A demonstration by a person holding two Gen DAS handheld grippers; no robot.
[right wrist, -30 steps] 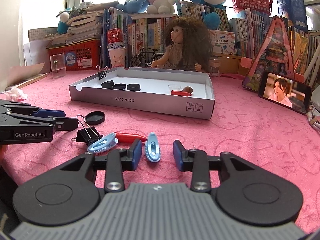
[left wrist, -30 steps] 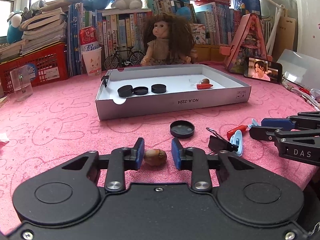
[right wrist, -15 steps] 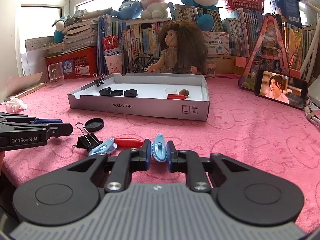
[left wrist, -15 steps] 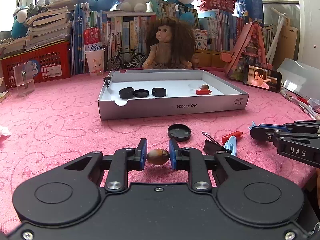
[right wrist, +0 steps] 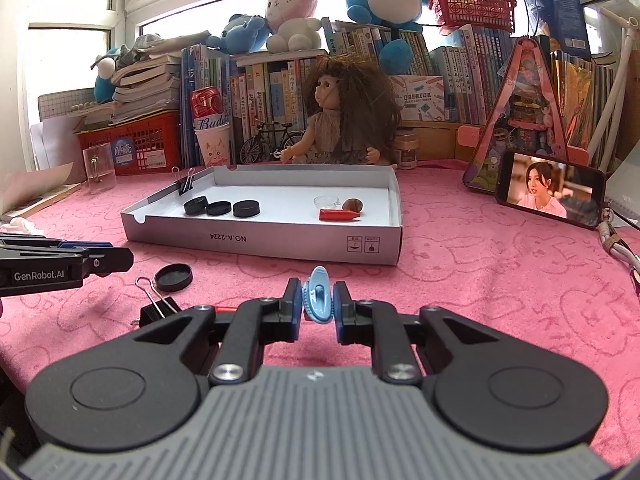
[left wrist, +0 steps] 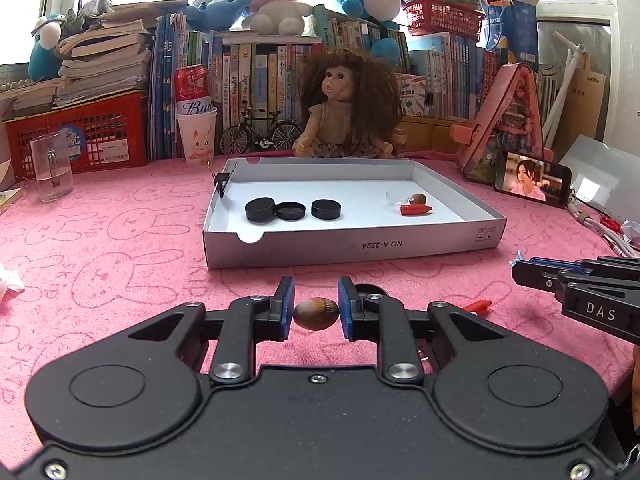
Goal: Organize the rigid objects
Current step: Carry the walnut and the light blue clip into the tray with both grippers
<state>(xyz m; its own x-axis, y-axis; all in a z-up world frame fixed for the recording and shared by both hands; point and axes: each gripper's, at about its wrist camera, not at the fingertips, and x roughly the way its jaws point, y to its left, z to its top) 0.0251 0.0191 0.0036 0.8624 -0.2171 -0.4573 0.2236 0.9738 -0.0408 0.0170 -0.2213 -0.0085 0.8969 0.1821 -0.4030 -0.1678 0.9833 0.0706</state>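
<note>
My left gripper (left wrist: 316,308) is shut on a brown acorn (left wrist: 316,319), held just above the pink cloth in front of the white box lid (left wrist: 352,242). In the right wrist view my right gripper (right wrist: 318,304) is shut on a light blue clip (right wrist: 318,300), also lifted off the cloth. Three black caps (left wrist: 294,209), a red crayon (left wrist: 416,209), another acorn (left wrist: 419,199) and a clear small dish (left wrist: 396,197) lie inside the lid. On the cloth remain a black cap (right wrist: 173,277), a black binder clip (right wrist: 158,312) and a red crayon (left wrist: 478,305).
A doll (left wrist: 348,108), toy bicycle (left wrist: 260,136), paper cup (left wrist: 198,136), glass mug (left wrist: 52,168) and red crate (left wrist: 80,136) line the back before rows of books. A phone (left wrist: 532,178) leans at the right. White cables (left wrist: 600,224) lie near the right edge.
Both grippers closed: the left onto the acorn, the right onto the blue clip. Both then rose slightly, lifting their objects off the cloth.
</note>
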